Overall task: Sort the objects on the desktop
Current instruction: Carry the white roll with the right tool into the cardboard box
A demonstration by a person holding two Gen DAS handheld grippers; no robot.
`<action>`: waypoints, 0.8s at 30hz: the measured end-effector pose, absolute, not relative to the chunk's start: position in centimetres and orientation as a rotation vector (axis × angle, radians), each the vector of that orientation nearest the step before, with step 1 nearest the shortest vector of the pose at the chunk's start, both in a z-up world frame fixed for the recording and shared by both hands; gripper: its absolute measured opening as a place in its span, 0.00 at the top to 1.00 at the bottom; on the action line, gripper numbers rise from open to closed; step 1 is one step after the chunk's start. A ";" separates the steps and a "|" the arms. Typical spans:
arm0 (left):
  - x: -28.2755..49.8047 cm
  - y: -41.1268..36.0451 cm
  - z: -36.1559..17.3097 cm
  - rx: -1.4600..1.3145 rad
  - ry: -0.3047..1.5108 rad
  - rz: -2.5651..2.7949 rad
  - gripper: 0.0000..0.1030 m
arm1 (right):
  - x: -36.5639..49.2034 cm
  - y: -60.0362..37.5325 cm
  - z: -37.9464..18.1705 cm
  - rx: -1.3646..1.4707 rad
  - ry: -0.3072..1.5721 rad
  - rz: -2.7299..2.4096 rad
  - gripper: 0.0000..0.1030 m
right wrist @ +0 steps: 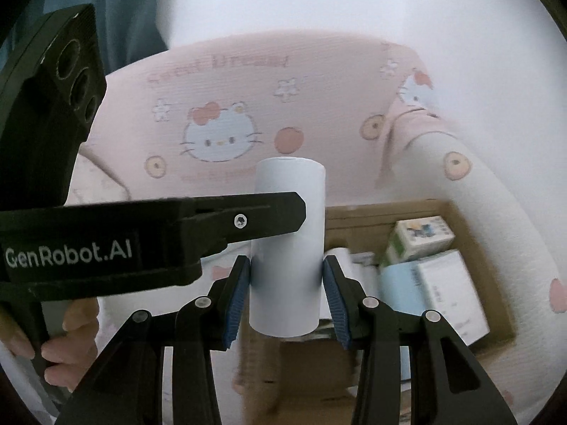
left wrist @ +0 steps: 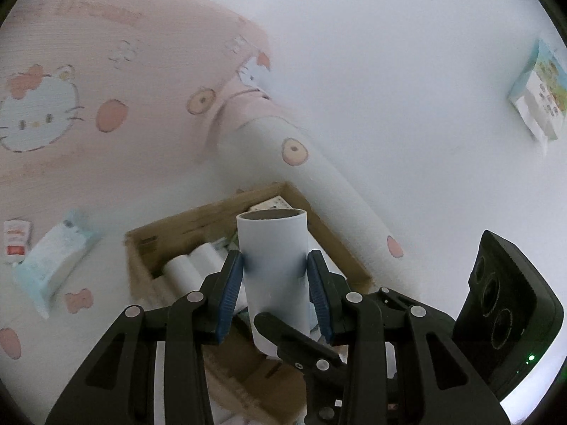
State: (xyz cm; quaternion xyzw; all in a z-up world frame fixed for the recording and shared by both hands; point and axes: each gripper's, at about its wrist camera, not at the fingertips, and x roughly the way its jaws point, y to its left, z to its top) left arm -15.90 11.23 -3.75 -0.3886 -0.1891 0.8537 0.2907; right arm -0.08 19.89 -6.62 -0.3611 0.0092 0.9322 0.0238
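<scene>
Two grippers clamp one white paper tube [right wrist: 287,248] held above the cardboard box [left wrist: 212,212]: the right gripper [right wrist: 287,283] low, the left gripper [left wrist: 274,290] higher. One should likely let go before lowering. Both point downward, and a hand [right wrist: 71,340] grips the left tool.
</scene>
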 end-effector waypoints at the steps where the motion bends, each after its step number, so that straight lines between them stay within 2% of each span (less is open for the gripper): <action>1: -16.5 12.0 -3.9 -1.049 -0.499 2.262 0.61 | -0.2 20.6 -6.7 -1.125 0.045 2.878 0.62; 5: -18.3 13.7 -5.5 -1.089 -0.481 2.222 0.61 | -0.5 23.1 -7.4 -1.170 0.092 2.847 0.62; 9: -19.9 15.3 -7.4 -1.124 -0.450 2.201 0.61 | -1.4 26.4 -8.1 -1.231 0.218 2.820 0.62; 19: -24.0 16.6 -9.9 -1.233 -0.554 2.128 0.61 | -3.7 29.2 -8.8 -1.319 0.177 2.783 0.62; 24: -25.5 16.9 -11.9 -1.326 -0.572 2.095 0.61 | -5.4 30.1 -10.5 -1.467 0.163 2.755 0.62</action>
